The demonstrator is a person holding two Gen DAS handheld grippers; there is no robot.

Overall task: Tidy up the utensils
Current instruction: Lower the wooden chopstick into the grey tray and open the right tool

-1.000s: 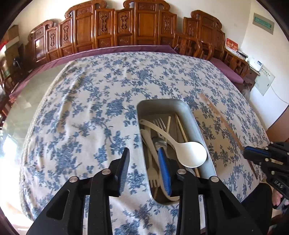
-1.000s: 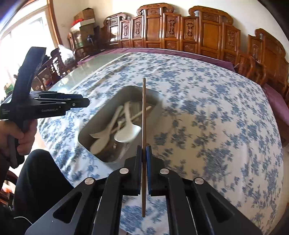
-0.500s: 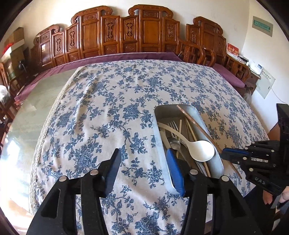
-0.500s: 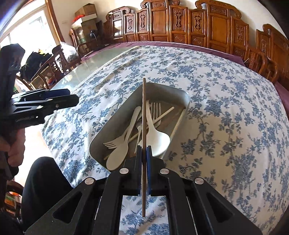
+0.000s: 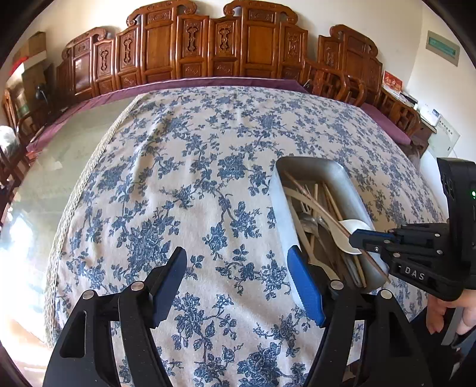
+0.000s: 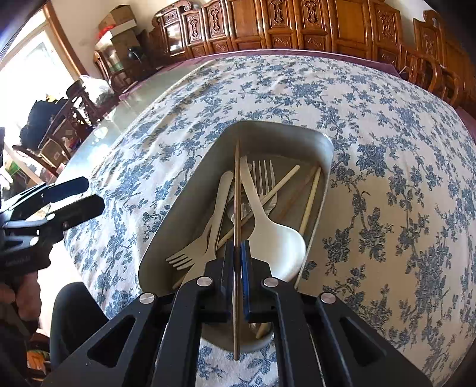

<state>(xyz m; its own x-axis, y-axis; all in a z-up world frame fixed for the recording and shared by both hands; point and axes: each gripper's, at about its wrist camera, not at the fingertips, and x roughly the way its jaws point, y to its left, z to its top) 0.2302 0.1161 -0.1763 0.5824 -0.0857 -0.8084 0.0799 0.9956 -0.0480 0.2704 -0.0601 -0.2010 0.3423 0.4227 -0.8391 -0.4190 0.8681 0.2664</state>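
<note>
- Blue pads on the left claw are opening wide, with nothing between them, just left of the metal tray.
- The thin brown chopstick is pinched tight in the right claw, over the tray.
- It looks light, stiff and slippery; hold its middle.

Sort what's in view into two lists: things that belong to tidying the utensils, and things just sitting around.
Part of the job:
- metal tray
- dark chopstick clamped in the right gripper
- white spoon, pale forks and light chopsticks in the tray
- left gripper, nothing between its opening fingers

Just around:
- floral tablecloth
- carved wooden chairs
- cardboard boxes
</note>
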